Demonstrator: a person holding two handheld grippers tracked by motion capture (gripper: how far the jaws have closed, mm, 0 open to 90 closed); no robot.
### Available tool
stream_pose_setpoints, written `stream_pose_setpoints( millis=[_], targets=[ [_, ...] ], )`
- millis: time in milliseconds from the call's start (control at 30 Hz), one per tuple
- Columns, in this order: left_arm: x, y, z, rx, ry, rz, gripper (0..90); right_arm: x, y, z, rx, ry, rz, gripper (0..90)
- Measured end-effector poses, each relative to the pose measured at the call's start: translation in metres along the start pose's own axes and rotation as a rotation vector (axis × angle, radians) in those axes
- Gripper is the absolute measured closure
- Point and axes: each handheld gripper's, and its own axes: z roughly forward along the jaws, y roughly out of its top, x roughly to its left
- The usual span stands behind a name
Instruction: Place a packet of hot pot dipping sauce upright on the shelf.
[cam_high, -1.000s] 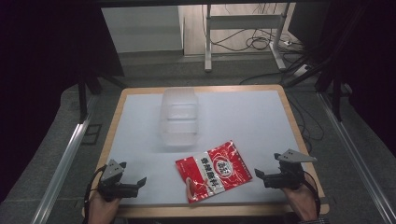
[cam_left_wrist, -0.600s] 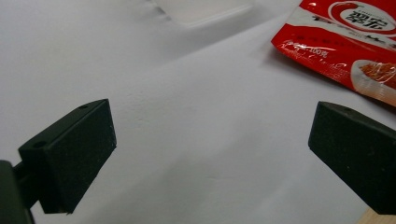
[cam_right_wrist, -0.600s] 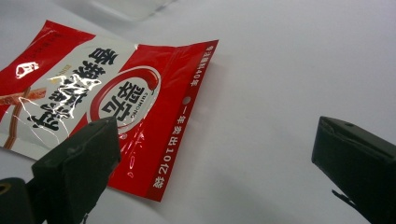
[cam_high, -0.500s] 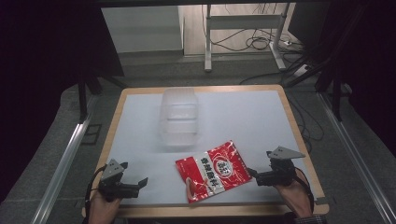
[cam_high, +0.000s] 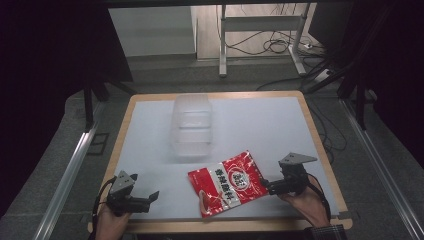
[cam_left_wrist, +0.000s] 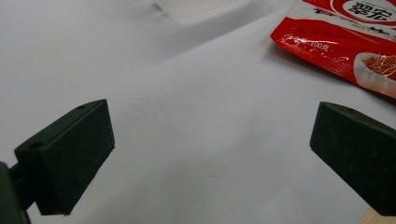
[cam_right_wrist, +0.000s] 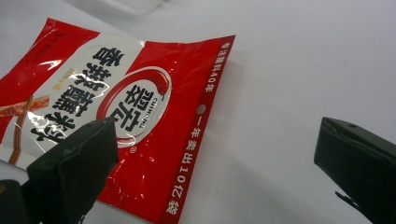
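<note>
A red snack packet (cam_high: 227, 182) with white lettering lies flat near the table's front edge. My right gripper (cam_high: 265, 186) is open at the packet's right edge. In the right gripper view the packet (cam_right_wrist: 140, 93) lies under the left jaw, while the right jaw hangs over bare table; the gripper (cam_right_wrist: 217, 135) holds nothing. My left gripper (cam_high: 151, 197) sits open at the front left, apart from the packet. In the left gripper view its jaws (cam_left_wrist: 210, 126) stand wide over white table, with the packet (cam_left_wrist: 345, 37) at the upper right.
A clear plastic container (cam_high: 192, 125) stands on the white table top (cam_high: 260, 125) behind the packet, near the middle; its edge (cam_left_wrist: 196, 7) shows in the left gripper view. The table has a wooden rim (cam_high: 322, 145). Dark floor, cables and a stand lie beyond.
My right gripper has moved left along the front of the table until it reaches the packet's right edge. The left gripper and the packet have stayed in place.
</note>
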Motion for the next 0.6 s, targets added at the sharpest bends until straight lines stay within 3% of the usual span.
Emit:
stream_pose_setpoints(
  millis=[133, 433, 600],
  targets=[
    [0.0, 0.0, 0.001, 0.006, 0.001, 0.005, 0.0, -0.001, 0.002, 0.005, 0.02, 0.015, 0.0, 2.0],
    [-0.003, 0.001, 0.003, 0.022, 0.002, 0.033, 0.0, 0.001, 0.008, 0.019, 0.06, 0.057, -0.022, 15.7],
    [-0.005, 0.001, 0.004, 0.026, 0.004, 0.046, 0.0, -0.002, 0.009, 0.028, 0.069, 0.092, 0.006, 20.4]
  ],
)
